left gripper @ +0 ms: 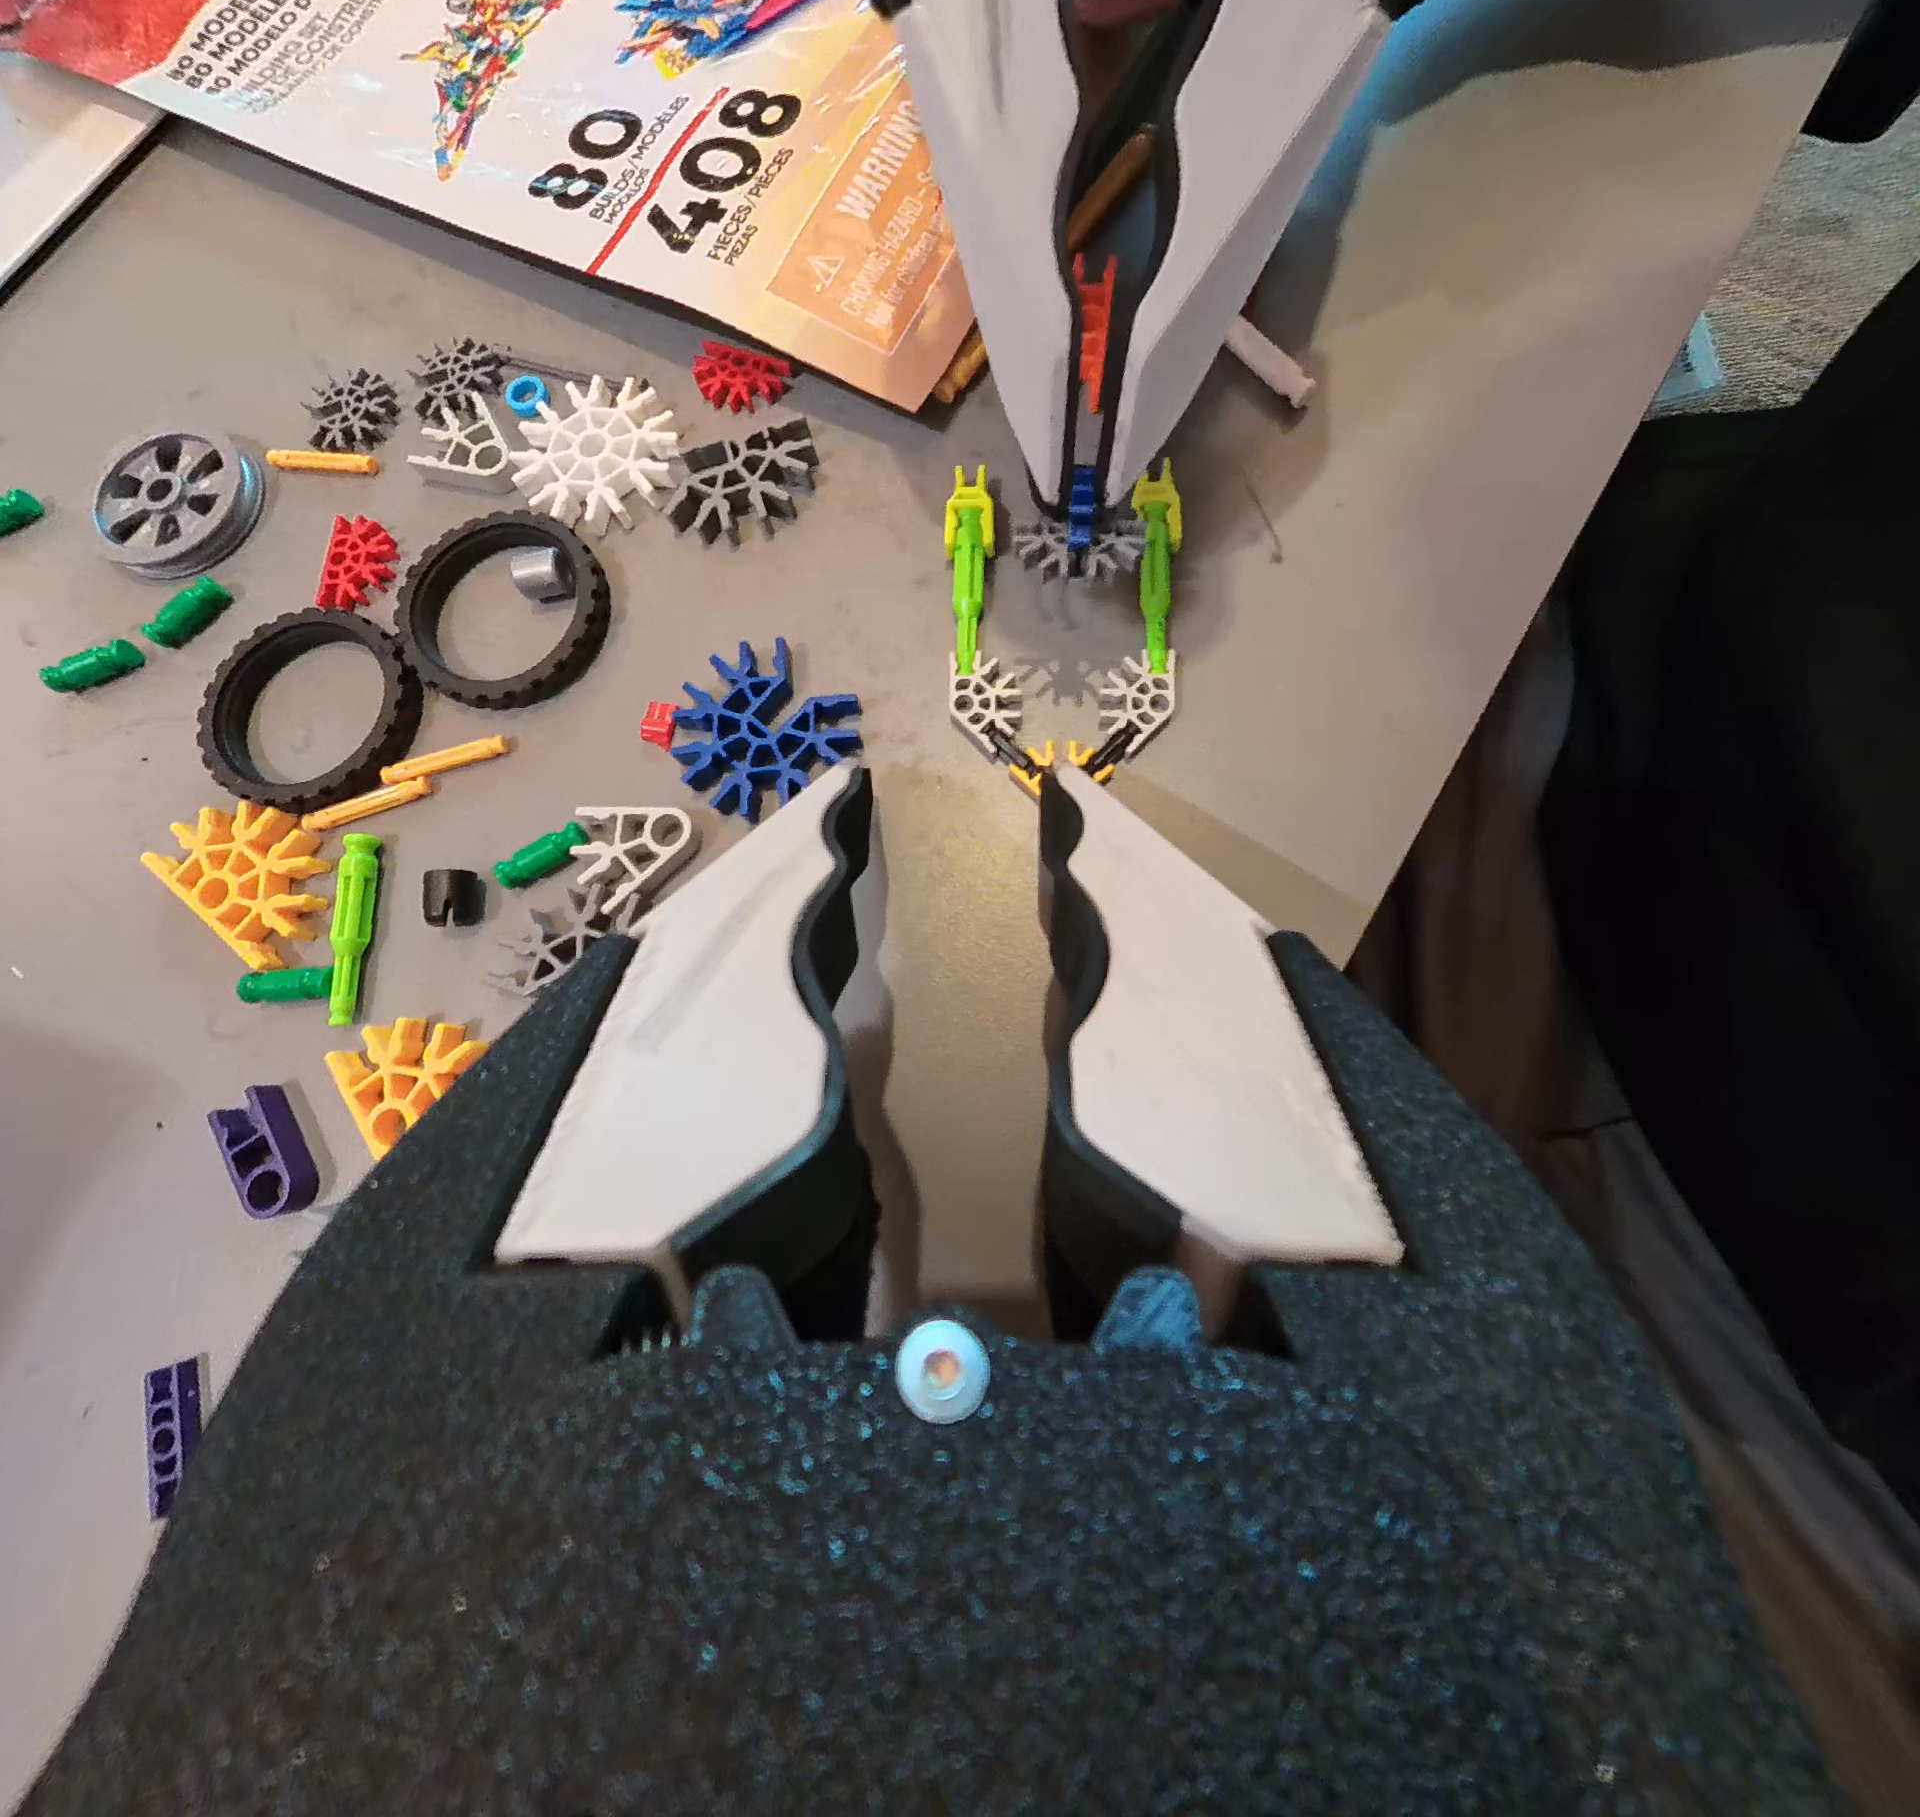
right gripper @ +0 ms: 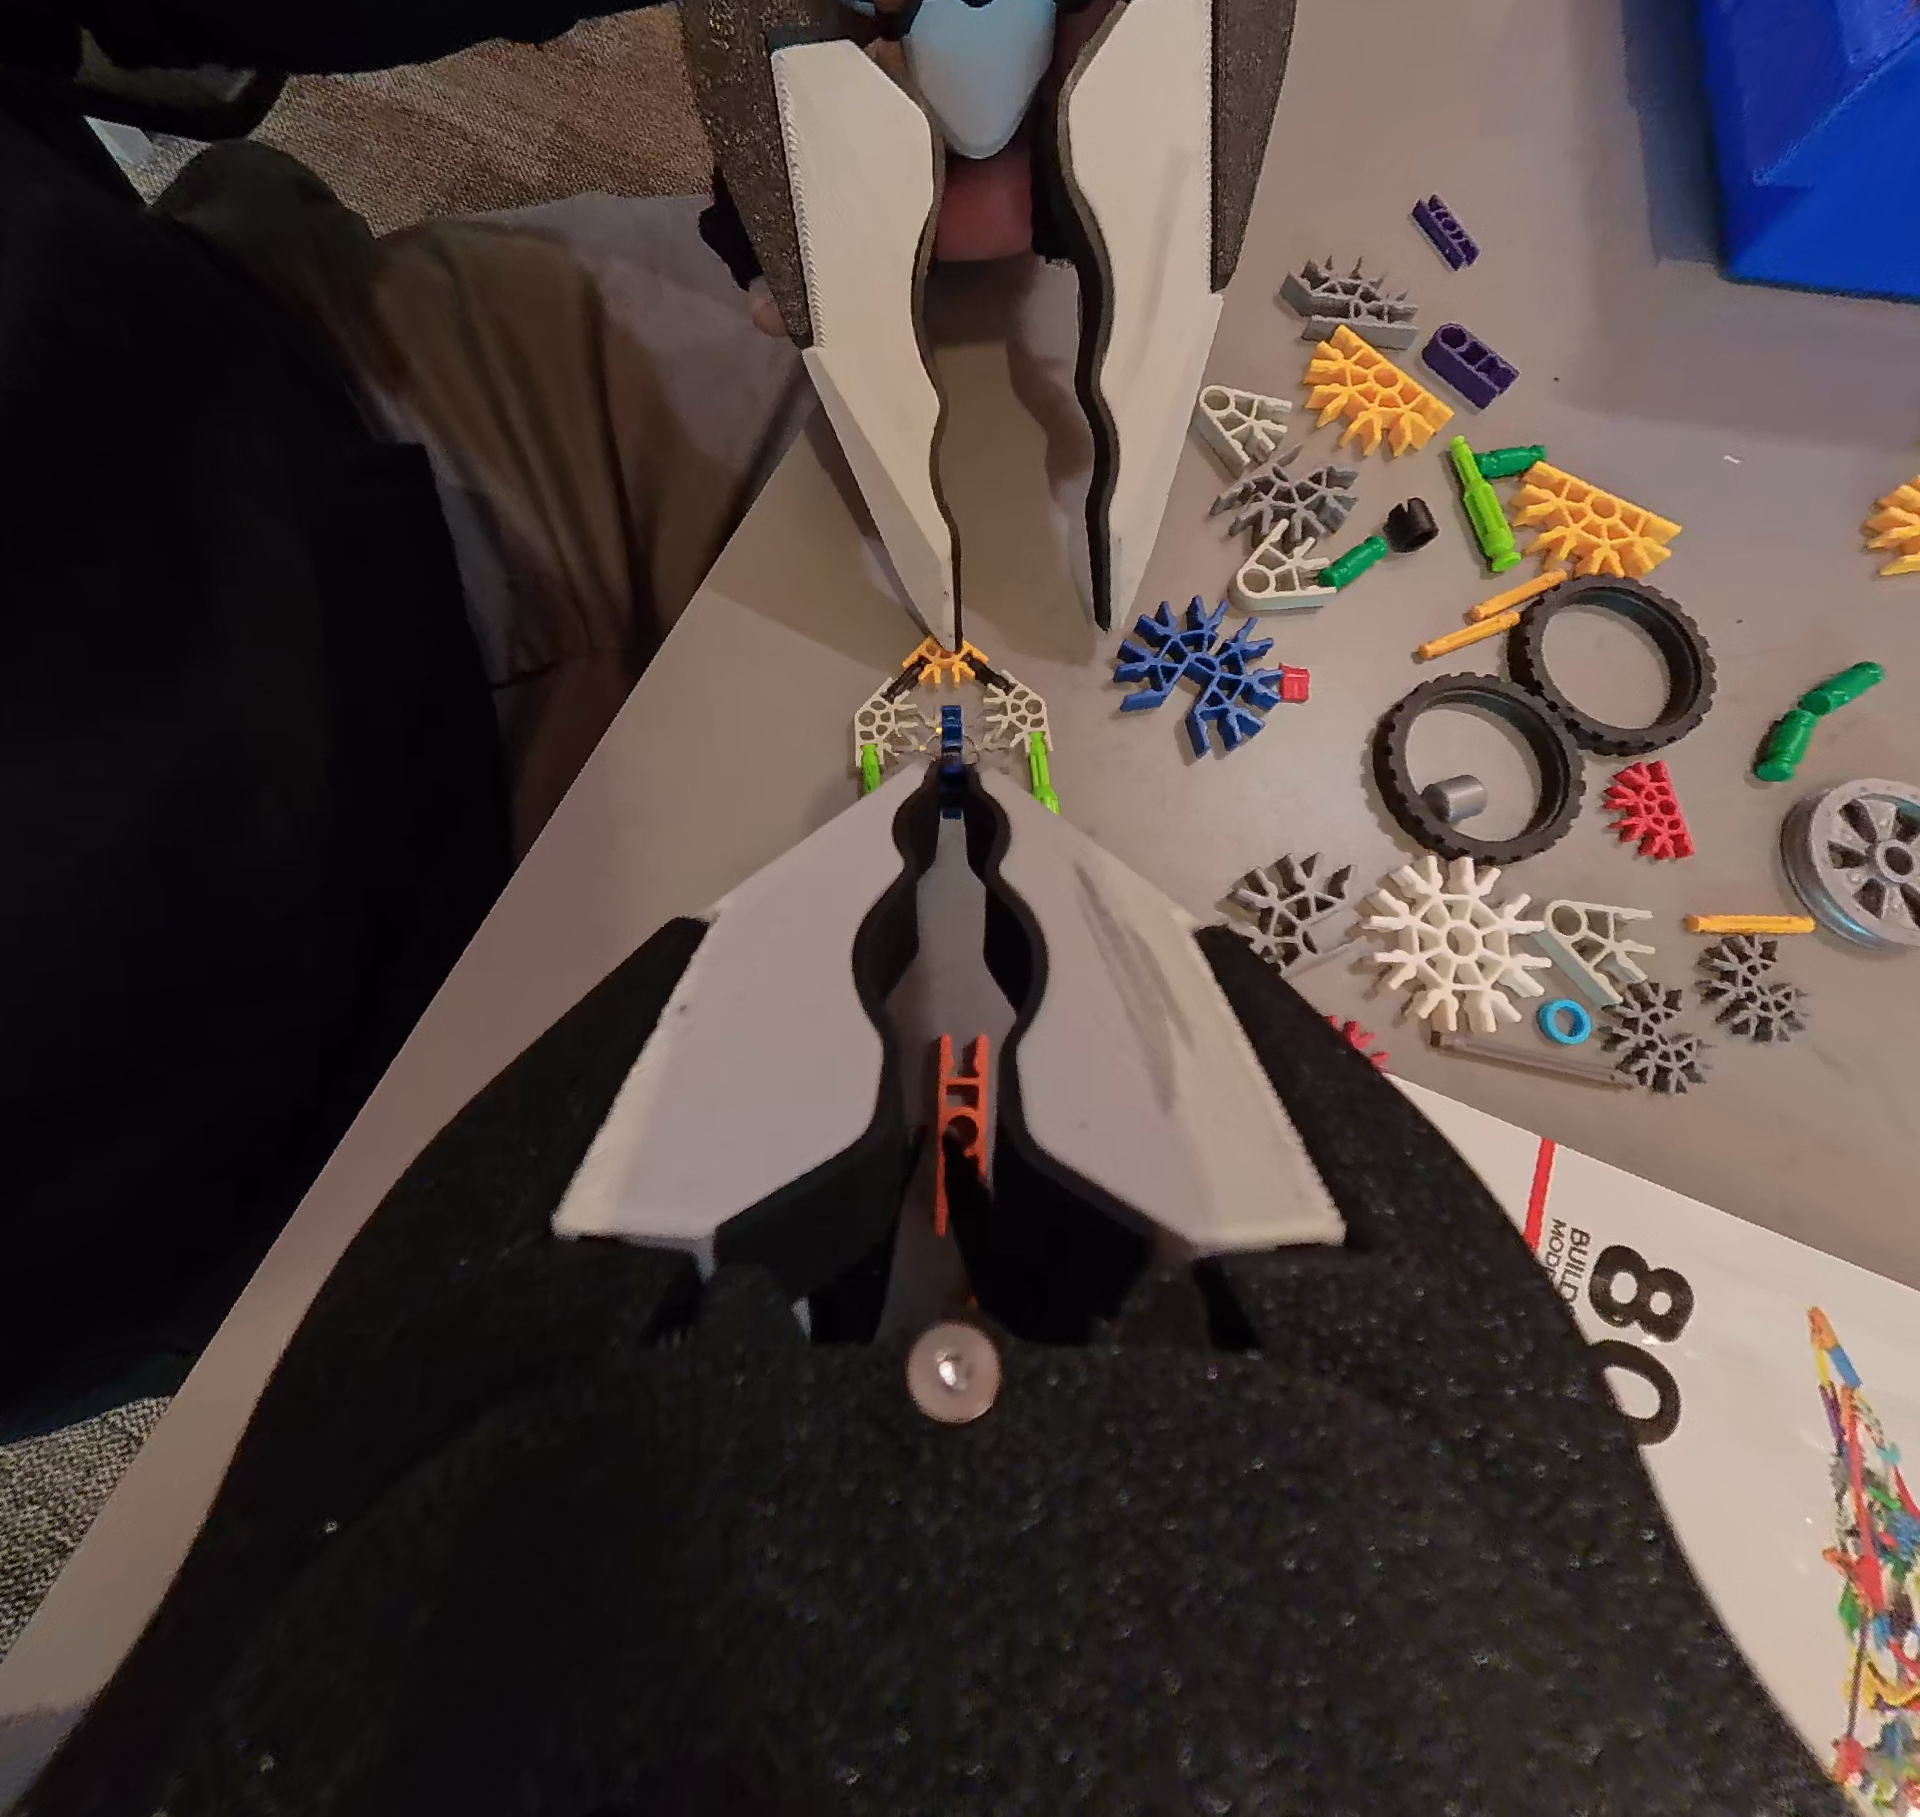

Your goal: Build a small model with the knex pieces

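A small build lies near the table edge: a yellow connector, two light grey connectors, two lime rods and a grey snowflake connector. My left gripper is open; one of its fingertips touches the yellow connector. My right gripper is shut on a blue rod with an orange connector farther back between its fingers. The rod's tip sits at the grey snowflake. The right gripper also shows in the left wrist view, and the left gripper in the right wrist view.
Loose pieces lie beside the build: a blue connector, two black tyres, a grey wheel hub, a white snowflake, and yellow, red and purple parts. A printed box lies behind. A blue bin stands far off. The table edge is close. There is about 5 cm between the tips of the two grippers.
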